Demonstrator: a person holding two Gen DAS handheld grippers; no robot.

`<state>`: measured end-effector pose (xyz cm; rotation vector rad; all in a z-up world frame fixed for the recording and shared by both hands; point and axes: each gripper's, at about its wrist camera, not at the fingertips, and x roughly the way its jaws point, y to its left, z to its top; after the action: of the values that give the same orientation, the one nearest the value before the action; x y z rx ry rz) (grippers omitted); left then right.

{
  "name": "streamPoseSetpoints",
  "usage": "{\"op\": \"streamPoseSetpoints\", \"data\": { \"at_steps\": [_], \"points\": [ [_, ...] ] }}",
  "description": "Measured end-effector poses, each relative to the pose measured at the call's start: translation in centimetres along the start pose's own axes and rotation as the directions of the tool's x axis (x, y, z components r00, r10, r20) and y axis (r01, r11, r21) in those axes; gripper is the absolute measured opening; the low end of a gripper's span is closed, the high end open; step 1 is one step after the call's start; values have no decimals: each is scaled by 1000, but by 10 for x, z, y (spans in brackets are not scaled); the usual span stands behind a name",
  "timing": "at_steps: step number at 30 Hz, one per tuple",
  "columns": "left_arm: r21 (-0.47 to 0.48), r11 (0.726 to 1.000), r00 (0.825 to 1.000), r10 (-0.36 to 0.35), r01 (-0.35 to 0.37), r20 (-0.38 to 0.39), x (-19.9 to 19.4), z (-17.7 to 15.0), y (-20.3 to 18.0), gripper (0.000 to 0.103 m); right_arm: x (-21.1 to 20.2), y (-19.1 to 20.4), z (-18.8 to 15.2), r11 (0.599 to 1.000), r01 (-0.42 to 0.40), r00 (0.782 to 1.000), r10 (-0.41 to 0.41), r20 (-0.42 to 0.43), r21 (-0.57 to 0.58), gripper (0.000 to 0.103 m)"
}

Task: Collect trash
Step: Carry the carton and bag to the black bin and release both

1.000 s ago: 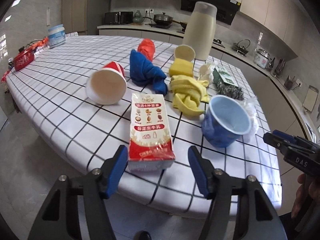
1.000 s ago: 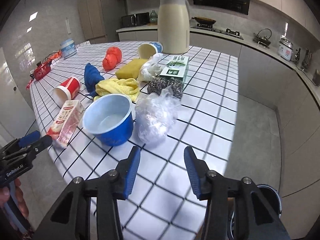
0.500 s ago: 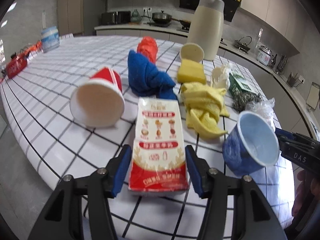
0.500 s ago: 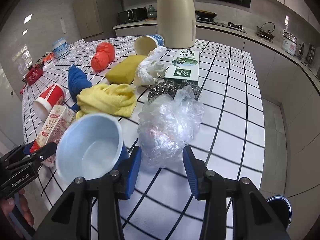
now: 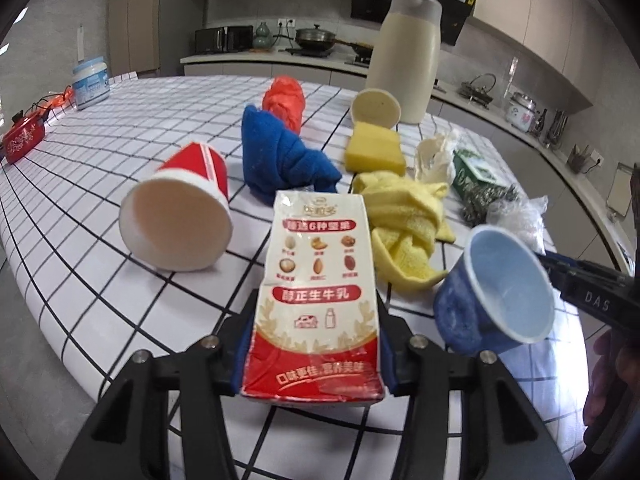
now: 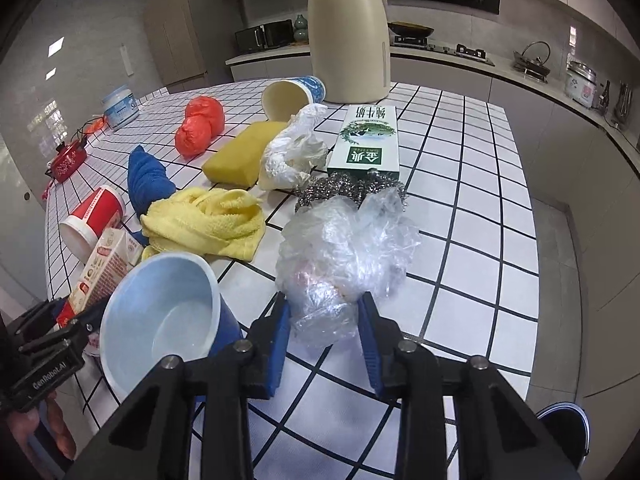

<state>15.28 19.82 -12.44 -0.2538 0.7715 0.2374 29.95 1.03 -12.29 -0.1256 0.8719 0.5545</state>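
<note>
My left claw is closing on the milk carton; my right claw is closing around the crumpled plastic wrap on the surface.

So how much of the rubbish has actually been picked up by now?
None looks collected yet. The left tongs are closing around the milk carton, and the right tongs around the crumpled clear plastic. Left on the table: the red cup, blue cup, green carton and white bag.
</note>
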Motion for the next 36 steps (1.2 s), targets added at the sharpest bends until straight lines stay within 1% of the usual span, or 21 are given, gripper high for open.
{"op": "streamPoseSetpoints", "data": {
  "at_steps": [6,11,14,18,21,26,29,33,36],
  "points": [
    [11,999,998,-34,33,45,-25,9,-7,51,-25,-2,-3,1000,5,999,-5,42,4,31],
    [47,997,995,-64,61,70,-43,17,-25,51,-56,-5,-9,1000,25,997,-26,76,15,31],
    [72,993,991,-102,96,83,-55,20,-40,51,-78,-11,-16,998,43,994,-46,97,34,31],
    [132,979,981,-169,156,94,-68,24,-67,51,-112,-27,-29,993,91,988,-99,120,72,31],
    [189,960,970,-227,207,88,-72,24,-94,51,-138,-47,-42,982,140,979,-156,131,123,31],
    [275,913,944,-326,301,51,-75,15,-140,51,-182,-84,-74,946,233,955,-266,133,226,31],
    [315,885,929,-368,342,25,-79,5,-167,51,-206,-104,-96,921,275,939,-318,127,275,31],
    [360,850,912,-409,384,-7,-87,-11,-202,51,-234,-131,-126,893,312,925,-364,111,325,31],
    [399,817,898,-439,417,-41,-94,-25,-234,51,-256,-159,-149,870,335,915,-392,98,362,31]
  ]
}}
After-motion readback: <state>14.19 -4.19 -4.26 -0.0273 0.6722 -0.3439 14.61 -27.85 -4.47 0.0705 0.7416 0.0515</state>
